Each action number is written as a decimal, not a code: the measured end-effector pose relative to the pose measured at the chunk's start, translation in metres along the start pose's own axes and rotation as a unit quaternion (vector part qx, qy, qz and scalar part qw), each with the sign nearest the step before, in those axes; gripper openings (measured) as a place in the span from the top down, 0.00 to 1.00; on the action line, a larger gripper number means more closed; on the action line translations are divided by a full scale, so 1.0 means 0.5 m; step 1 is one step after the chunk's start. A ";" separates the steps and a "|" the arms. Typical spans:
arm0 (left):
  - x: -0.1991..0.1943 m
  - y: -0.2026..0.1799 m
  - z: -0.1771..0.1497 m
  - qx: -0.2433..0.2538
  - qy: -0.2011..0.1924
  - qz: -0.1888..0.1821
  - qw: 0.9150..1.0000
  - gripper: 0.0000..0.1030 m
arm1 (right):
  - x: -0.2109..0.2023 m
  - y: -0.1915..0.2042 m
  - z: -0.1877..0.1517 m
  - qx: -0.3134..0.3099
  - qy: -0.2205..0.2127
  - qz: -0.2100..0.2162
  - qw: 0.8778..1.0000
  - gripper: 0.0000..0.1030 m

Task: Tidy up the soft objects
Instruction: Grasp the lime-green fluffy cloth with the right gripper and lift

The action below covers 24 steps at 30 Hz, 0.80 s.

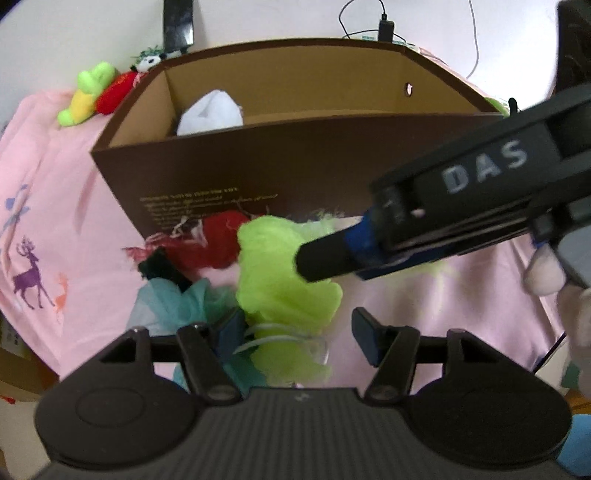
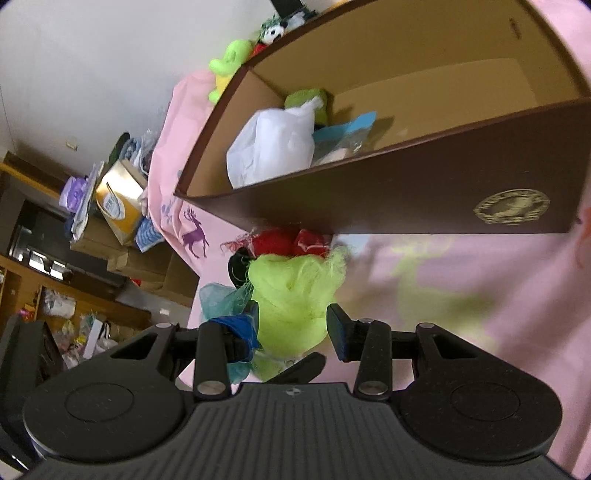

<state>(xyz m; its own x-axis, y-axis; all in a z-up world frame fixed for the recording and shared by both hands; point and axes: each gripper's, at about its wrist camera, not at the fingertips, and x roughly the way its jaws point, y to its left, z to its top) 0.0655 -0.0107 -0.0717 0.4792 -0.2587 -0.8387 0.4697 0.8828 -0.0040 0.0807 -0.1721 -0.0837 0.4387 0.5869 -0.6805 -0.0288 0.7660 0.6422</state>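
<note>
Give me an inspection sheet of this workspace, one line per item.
Surface: pink cloth with deer prints covers the table.
Job's things: lime-green mesh puff, red puff and teal puff lie in front of the brown box; the white bag is already inside it.
Clutter: plush toys sit behind the box's left corner.
Grippers: left hand-held gripper is open around the green puff; right hand-held gripper is open astride it too.
Cables: dark cable and plug run along the wall.
Surroundings: white wall; shelves and stacked cartons are seen in the right wrist view.
</note>
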 end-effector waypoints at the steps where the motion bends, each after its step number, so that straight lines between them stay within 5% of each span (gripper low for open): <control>1: 0.004 0.000 0.001 0.001 0.001 -0.005 1.000 0.39 | 0.008 -0.001 0.002 0.000 0.005 -0.003 1.000 0.76; 7: 0.016 0.007 0.006 0.014 0.001 -0.015 1.000 0.41 | 0.025 -0.021 0.011 0.021 0.011 0.012 1.000 0.74; 15: -0.002 -0.006 0.028 0.040 -0.002 -0.087 0.995 0.50 | -0.016 -0.044 -0.008 0.021 0.018 0.017 0.999 0.77; 24: -0.050 -0.054 0.065 0.116 -0.041 -0.171 0.978 0.50 | -0.117 -0.064 -0.024 0.057 -0.039 0.002 0.998 0.78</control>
<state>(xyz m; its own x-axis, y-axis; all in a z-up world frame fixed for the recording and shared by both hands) 0.0650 -0.0410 -0.0327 0.3187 -0.5625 -0.7629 0.7635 0.6293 -0.1450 0.0453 -0.2280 -0.0684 0.5066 0.5653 -0.6510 0.0685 0.7263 0.6840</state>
